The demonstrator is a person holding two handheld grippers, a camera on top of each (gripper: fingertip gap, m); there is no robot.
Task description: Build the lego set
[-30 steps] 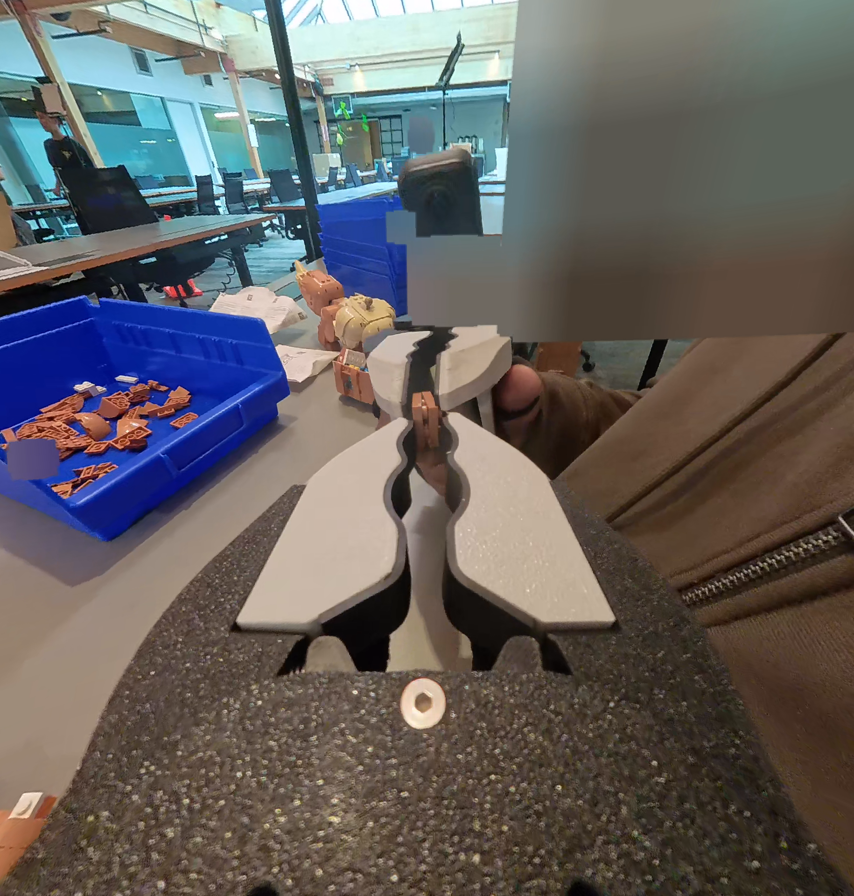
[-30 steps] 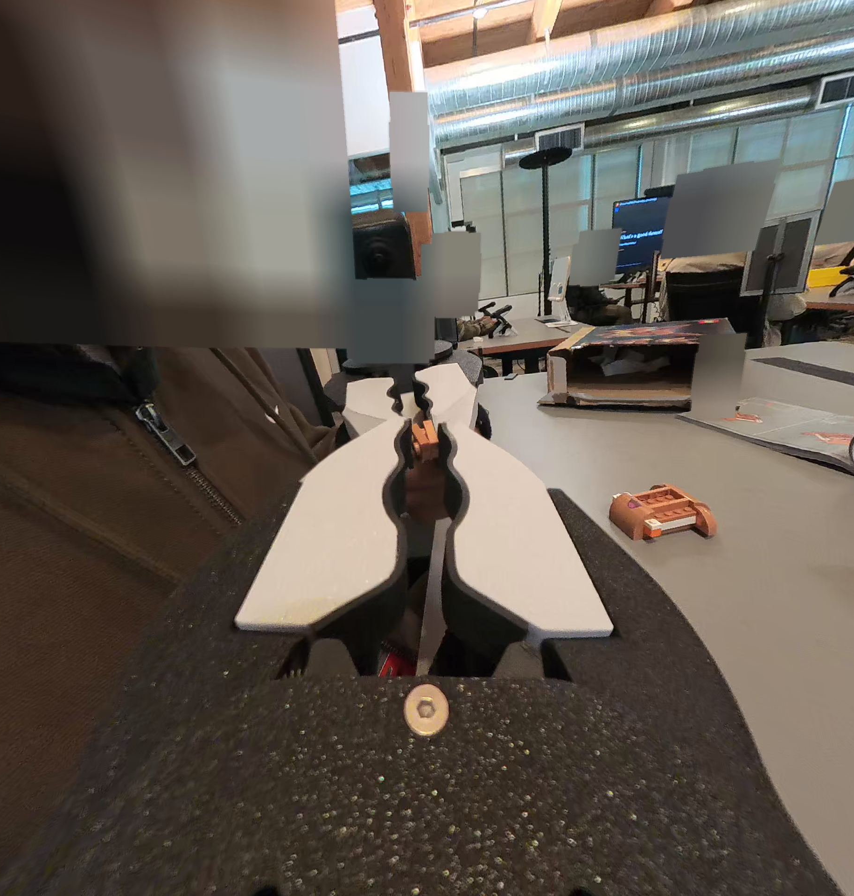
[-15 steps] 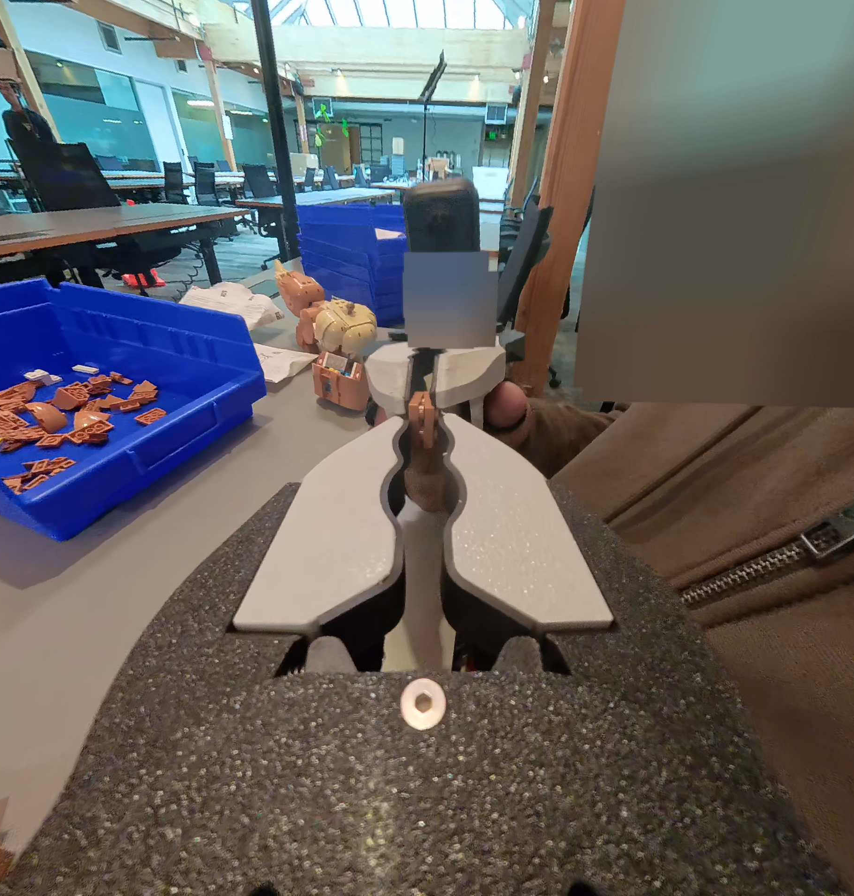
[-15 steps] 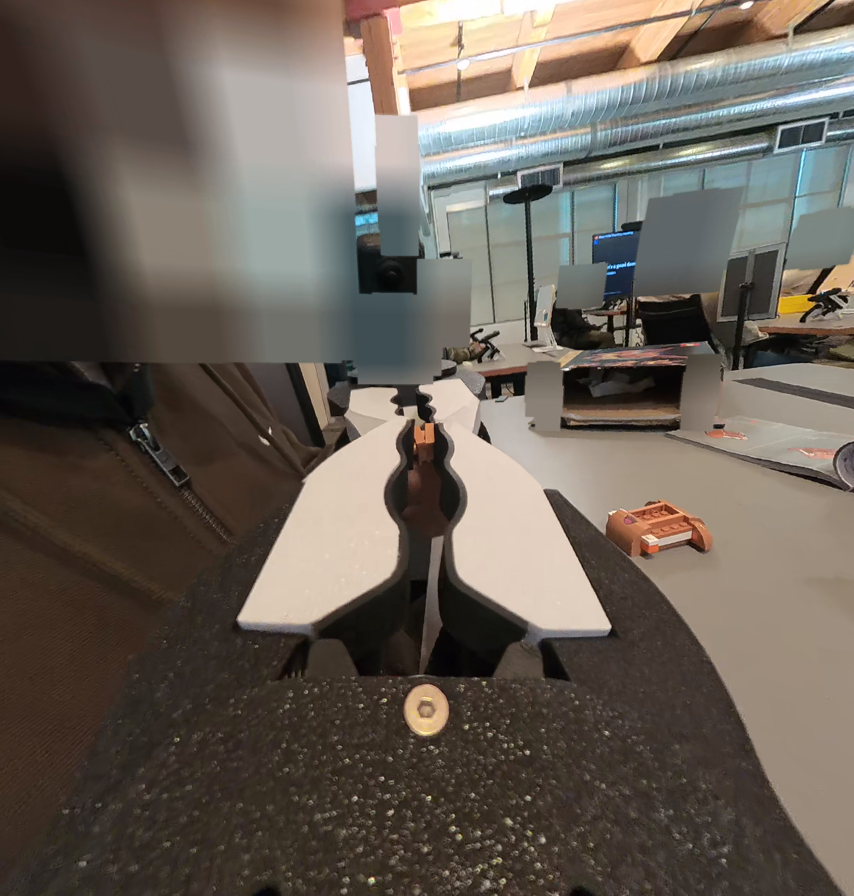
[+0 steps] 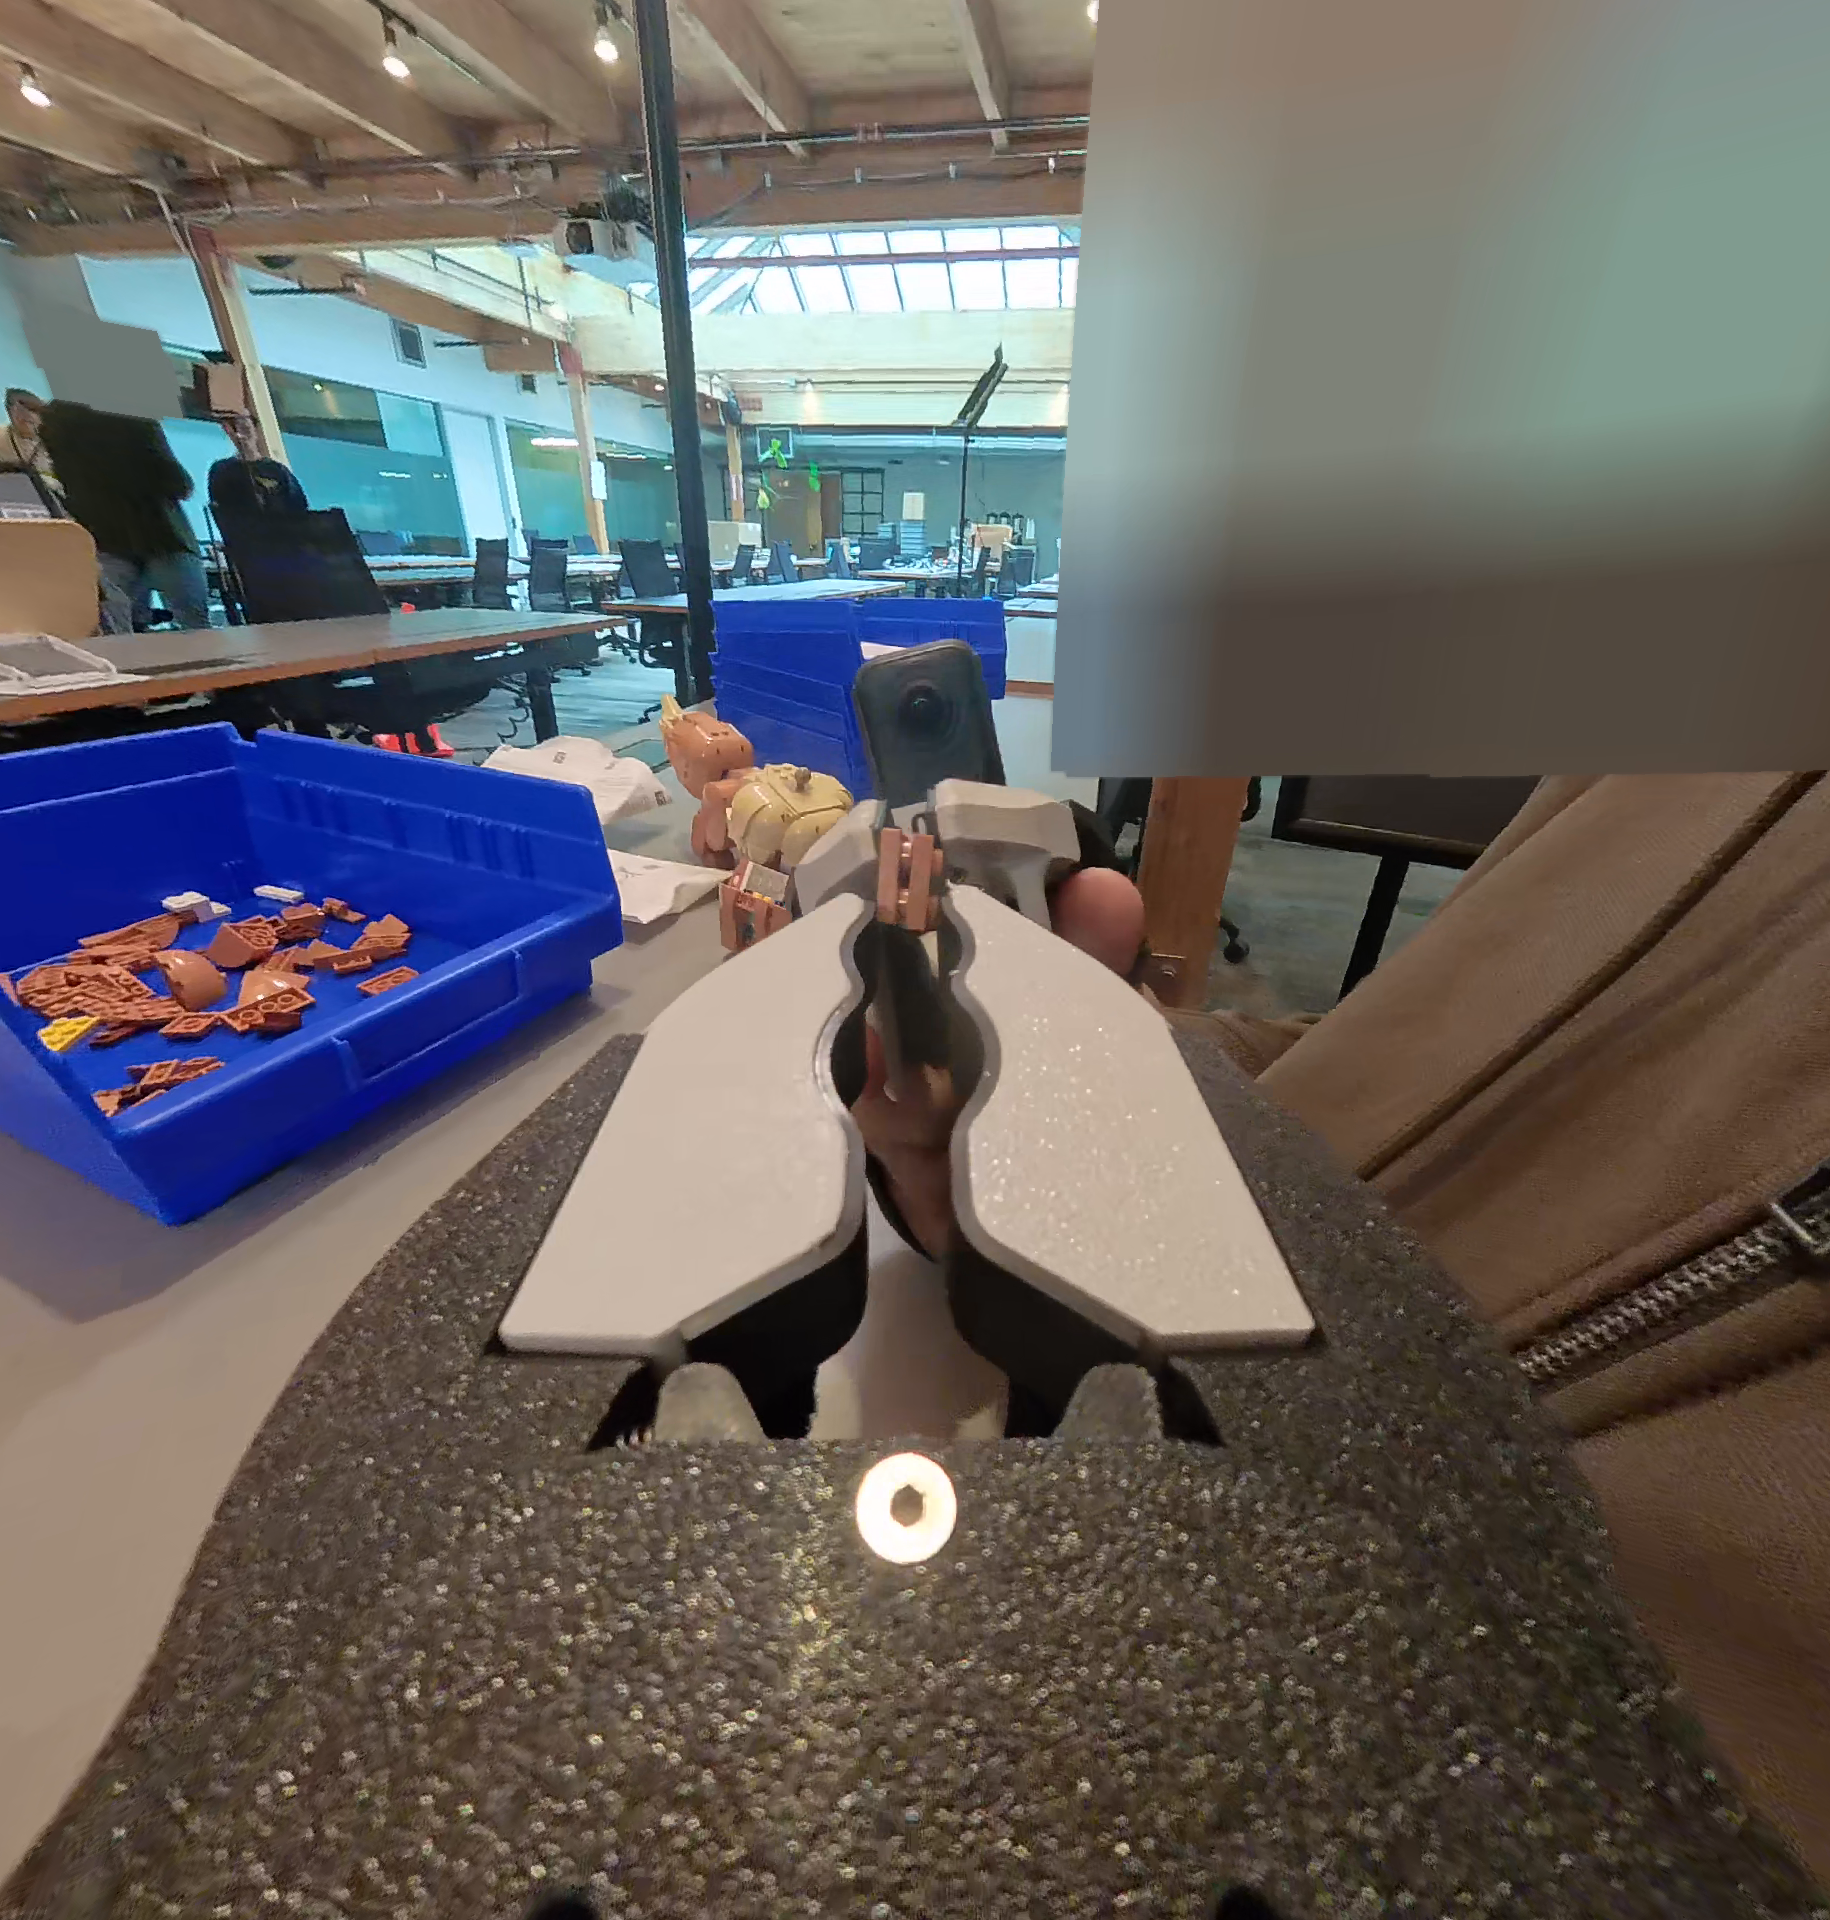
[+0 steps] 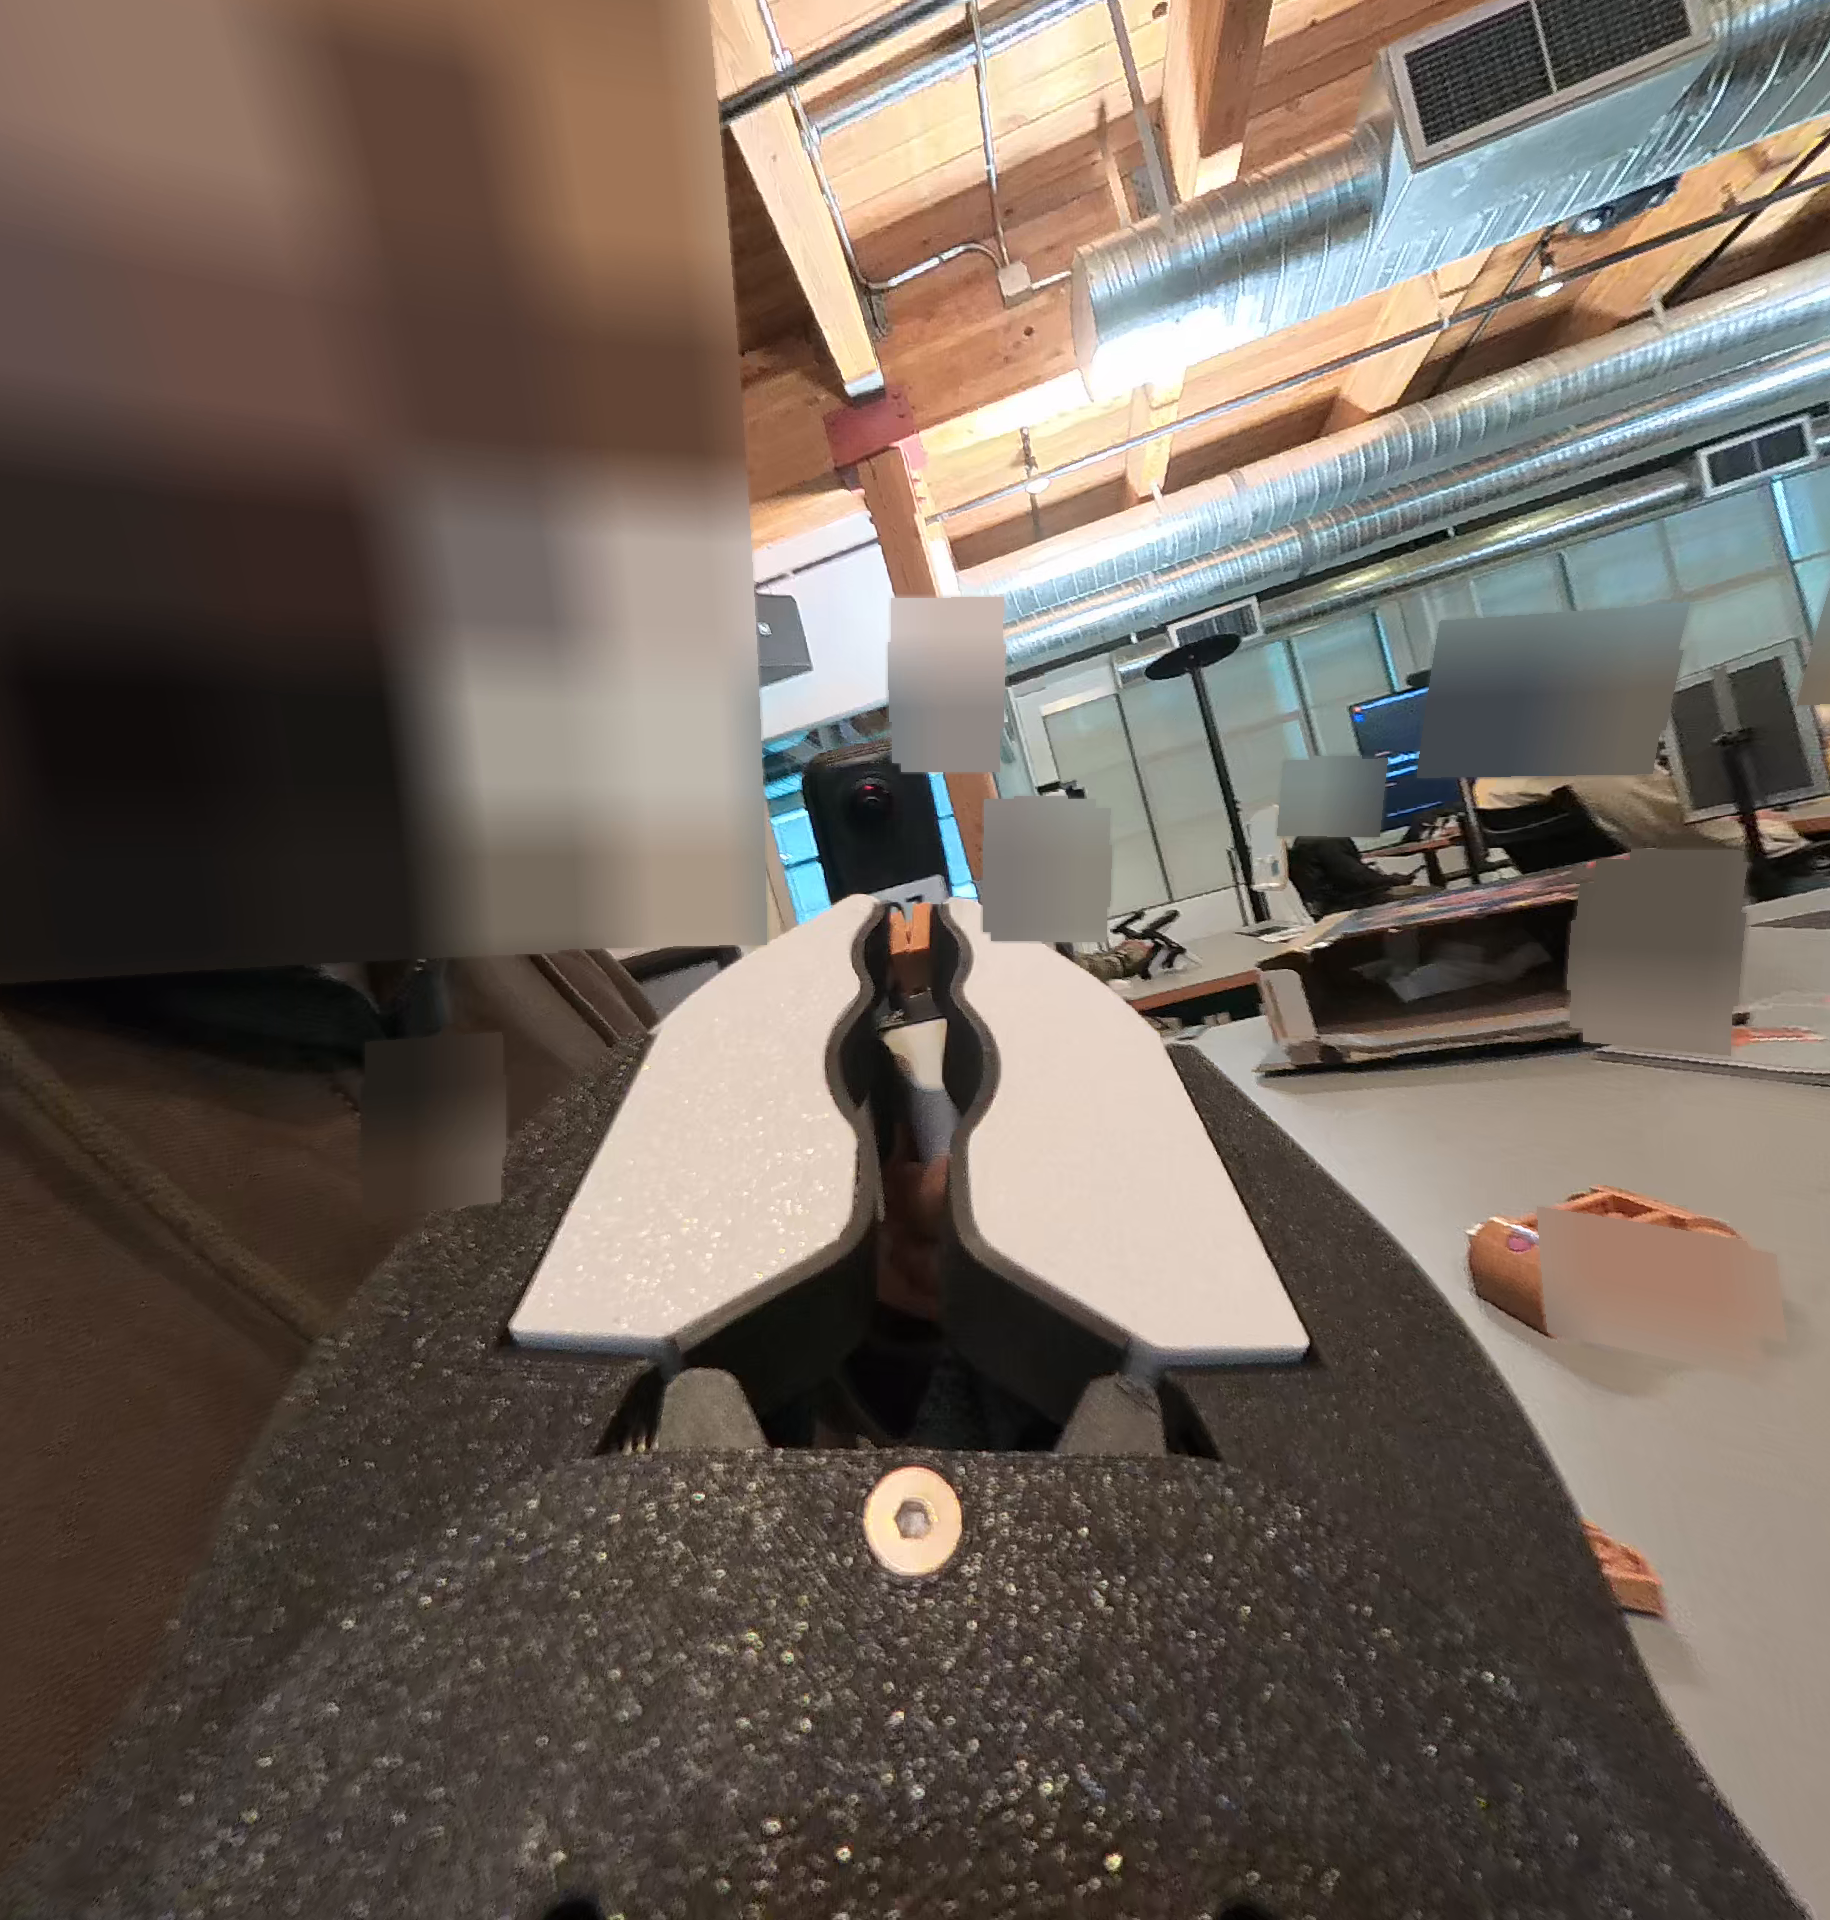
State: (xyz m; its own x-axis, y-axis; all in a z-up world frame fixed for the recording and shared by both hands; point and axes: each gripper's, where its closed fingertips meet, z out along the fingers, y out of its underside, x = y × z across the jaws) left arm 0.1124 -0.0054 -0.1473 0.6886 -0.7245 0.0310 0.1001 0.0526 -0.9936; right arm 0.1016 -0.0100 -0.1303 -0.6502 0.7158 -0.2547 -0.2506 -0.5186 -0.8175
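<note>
Both claws have risen from the desk [image 5: 163, 1351]; my left claw [image 5: 906, 914] and right claw [image 6: 911, 935] each clench the brown lego piece [image 5: 909, 883]; squeezing squarely should seat it.

1. No writing can be made out anywhere in either view
2. The paper sheets [image 5: 578, 771] behind the blue bin [image 5: 391, 831] carry print too small to make out
3. The far monitor [image 6: 1394, 727] shows lines too small to make out
</note>
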